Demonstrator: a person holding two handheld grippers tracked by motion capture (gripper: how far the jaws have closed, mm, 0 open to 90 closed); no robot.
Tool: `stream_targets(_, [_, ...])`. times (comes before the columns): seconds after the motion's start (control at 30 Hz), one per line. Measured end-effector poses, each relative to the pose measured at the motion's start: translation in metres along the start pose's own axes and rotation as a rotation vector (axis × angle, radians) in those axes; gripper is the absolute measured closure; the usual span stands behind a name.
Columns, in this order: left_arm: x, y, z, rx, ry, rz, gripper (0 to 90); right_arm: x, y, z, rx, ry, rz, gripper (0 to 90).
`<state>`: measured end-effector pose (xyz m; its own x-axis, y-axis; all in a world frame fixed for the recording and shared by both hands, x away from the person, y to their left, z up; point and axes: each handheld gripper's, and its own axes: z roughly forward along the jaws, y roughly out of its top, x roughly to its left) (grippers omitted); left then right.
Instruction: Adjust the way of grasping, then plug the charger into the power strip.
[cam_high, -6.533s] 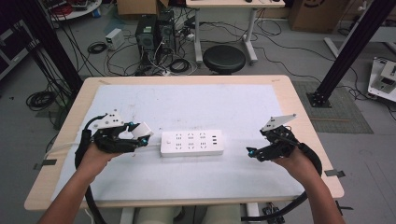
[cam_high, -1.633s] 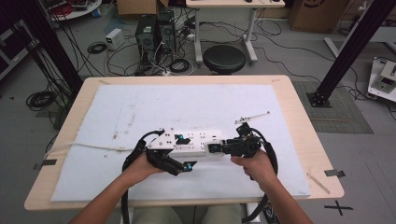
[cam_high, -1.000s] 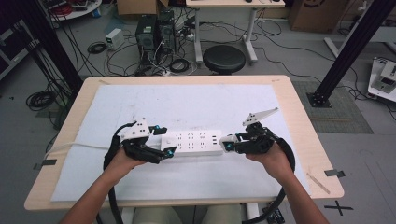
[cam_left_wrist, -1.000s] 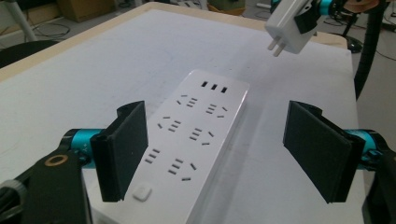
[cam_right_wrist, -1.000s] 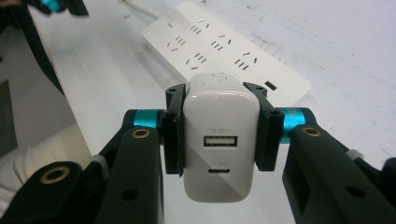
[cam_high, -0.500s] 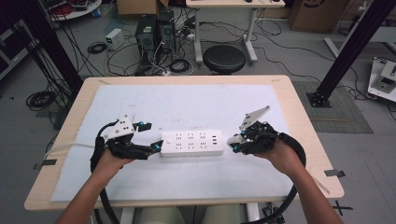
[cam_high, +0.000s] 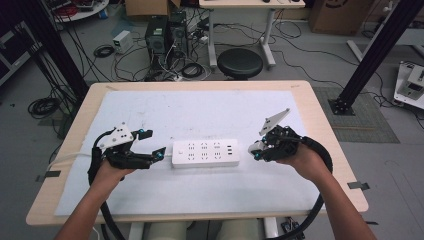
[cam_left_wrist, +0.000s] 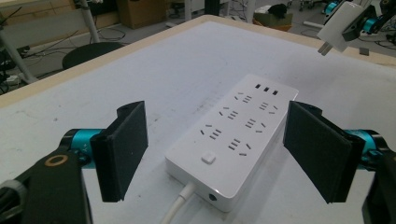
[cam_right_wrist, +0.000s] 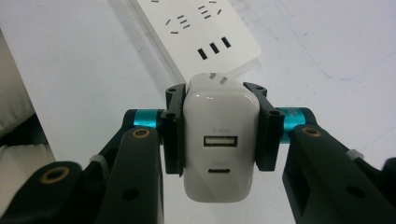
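Both tools farther from the power strip (cam_high: 205, 153) — charger (cam_right_wrist: 220, 140) still clamped.

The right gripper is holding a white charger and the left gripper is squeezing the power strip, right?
Not quite. The left gripper isn't squeezing the power strip: the left gripper view shows its jaws wide open on either side of it, with gaps on both sides. The right gripper is holding the white charger.
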<state>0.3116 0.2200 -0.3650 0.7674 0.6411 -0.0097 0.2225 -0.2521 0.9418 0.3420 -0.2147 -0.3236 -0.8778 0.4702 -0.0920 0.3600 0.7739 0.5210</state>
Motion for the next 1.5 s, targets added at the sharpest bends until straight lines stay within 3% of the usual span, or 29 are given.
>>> stream_targets(0.37, [0.009,-0.006,-0.006,0.0,0.016,-0.009,22.1,-0.007,0.013,0.005,0.005,0.013,-0.022,63.2])
stream_targets(0.73, [0.015,-0.013,-0.017,-0.01,0.037,-0.031,22.1,-0.014,0.054,0.007,0.003,0.032,-0.107,63.3])
stream_targets(1.03, [0.015,-0.012,-0.015,0.005,0.024,-0.032,22.1,-0.019,0.082,0.017,0.001,0.064,-0.205,63.2])
stream_targets(1.5, [0.015,-0.022,-0.011,0.024,0.009,-0.052,22.1,-0.025,0.093,0.048,0.053,0.154,-0.268,63.3])
